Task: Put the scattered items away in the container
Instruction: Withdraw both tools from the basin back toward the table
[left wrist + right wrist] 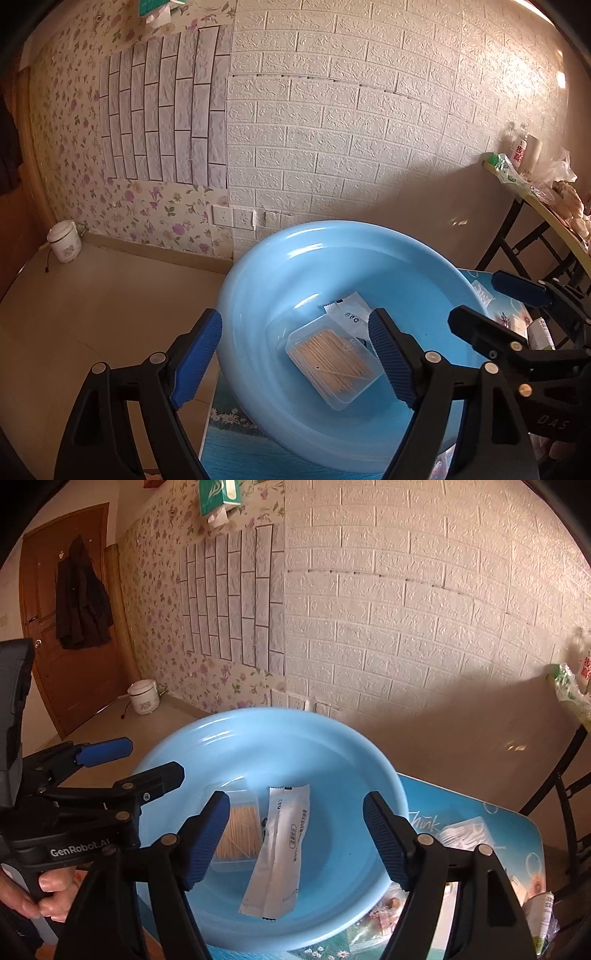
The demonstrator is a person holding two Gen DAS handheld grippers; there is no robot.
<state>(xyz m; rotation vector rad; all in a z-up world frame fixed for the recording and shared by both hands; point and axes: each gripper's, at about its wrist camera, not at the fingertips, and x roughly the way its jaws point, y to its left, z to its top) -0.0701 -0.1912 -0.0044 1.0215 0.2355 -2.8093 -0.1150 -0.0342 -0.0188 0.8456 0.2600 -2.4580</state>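
Note:
A light blue basin (258, 291) stands on a blue printed table; it also shows in the right wrist view (332, 746). In it lie a clear box of toothpicks (334, 363) (240, 830) and white sachets (277, 853) (347, 314). My left gripper (295, 354) is open and empty over the basin's near left rim, above the box. My right gripper (295, 838) is open and empty above the sachets. Each gripper shows in the other's view: the right one (487, 299) and the left one (147, 757).
On the blue table (480, 812) right of the basin lie a clear plastic packet (465, 834) and a small carton (543, 912). A folding table (535, 199) with bags and a bottle stands at the right. A white rice cooker (64, 242) sits on the floor by the wall.

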